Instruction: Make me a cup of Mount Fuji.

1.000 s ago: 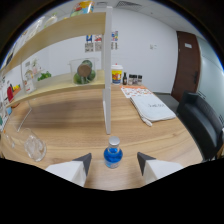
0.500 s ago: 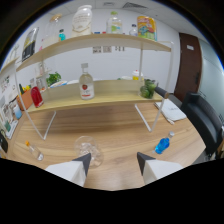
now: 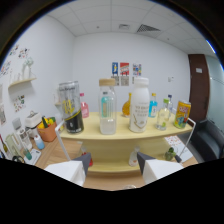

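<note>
While the gripper is held with jaws wide and empty, a white bottle and a clear bottle are seen beyond them on the upper shelf.

No legible text on the bottles or wall posters.

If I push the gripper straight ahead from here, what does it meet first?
Probably the clear bottle with the tan cap on the upper shelf, roughly in line above the gap between the open gripper fingers, with the white bottle just beside it. Depth is unclear, and the shelf's front edge might come first.
</note>
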`<act>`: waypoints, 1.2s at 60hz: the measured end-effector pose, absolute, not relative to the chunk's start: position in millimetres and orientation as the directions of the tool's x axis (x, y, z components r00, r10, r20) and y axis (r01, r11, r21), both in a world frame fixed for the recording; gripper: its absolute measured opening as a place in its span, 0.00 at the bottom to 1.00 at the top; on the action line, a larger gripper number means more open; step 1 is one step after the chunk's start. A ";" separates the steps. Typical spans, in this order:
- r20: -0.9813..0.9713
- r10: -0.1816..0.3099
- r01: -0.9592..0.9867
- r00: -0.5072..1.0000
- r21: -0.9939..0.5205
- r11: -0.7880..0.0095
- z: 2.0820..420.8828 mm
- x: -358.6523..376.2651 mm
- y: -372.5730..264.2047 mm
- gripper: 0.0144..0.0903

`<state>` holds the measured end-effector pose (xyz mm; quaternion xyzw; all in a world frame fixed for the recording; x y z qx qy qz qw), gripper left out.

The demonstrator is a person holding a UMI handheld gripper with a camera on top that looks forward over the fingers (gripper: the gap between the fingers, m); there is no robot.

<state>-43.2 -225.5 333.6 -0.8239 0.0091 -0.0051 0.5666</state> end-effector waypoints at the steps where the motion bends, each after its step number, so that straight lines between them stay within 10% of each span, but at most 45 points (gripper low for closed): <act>1: -0.001 -0.016 -0.006 1.000 -0.940 -0.340 343.4 -45.8 -221.6 0.95; 22: -0.026 -0.035 -0.033 0.999 -0.973 -0.227 388.9 -57.7 -119.3 0.82; 33: -0.030 -0.057 -0.041 0.998 -0.976 -0.215 392.7 -54.1 -99.1 0.38; 60: -0.013 -0.003 -0.014 1.000 -0.991 -0.134 423.3 -66.0 -150.2 0.33; 72: -0.056 0.035 -0.049 0.998 -0.985 -0.166 354.4 -70.4 -203.9 0.33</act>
